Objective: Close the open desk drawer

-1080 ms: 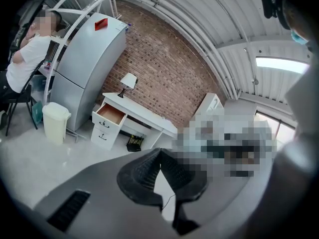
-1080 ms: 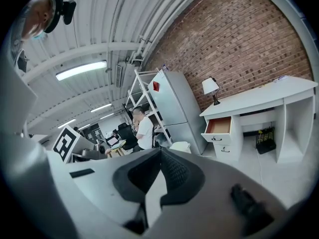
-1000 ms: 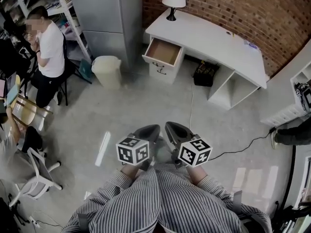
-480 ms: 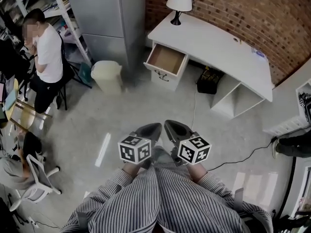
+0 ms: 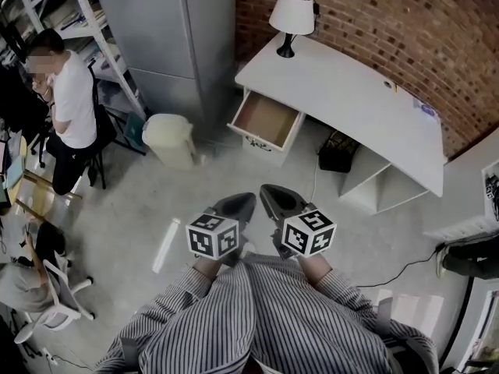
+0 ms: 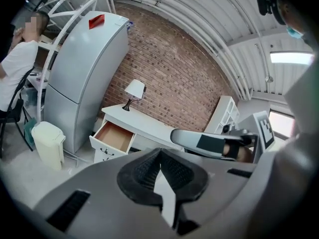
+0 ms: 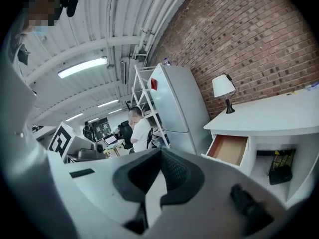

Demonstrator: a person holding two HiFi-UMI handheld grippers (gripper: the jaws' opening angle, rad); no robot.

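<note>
The drawer sits open at 12 o'clock, well away. The left gripper and right gripper aim there, jaws pressed together and empty, maybe to push it.

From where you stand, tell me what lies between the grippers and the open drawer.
Nothing visible does. Only bare floor lies between the left gripper, the right gripper and the drawer. The bin stands left of that line; a cable lies on the floor to its right.
</note>
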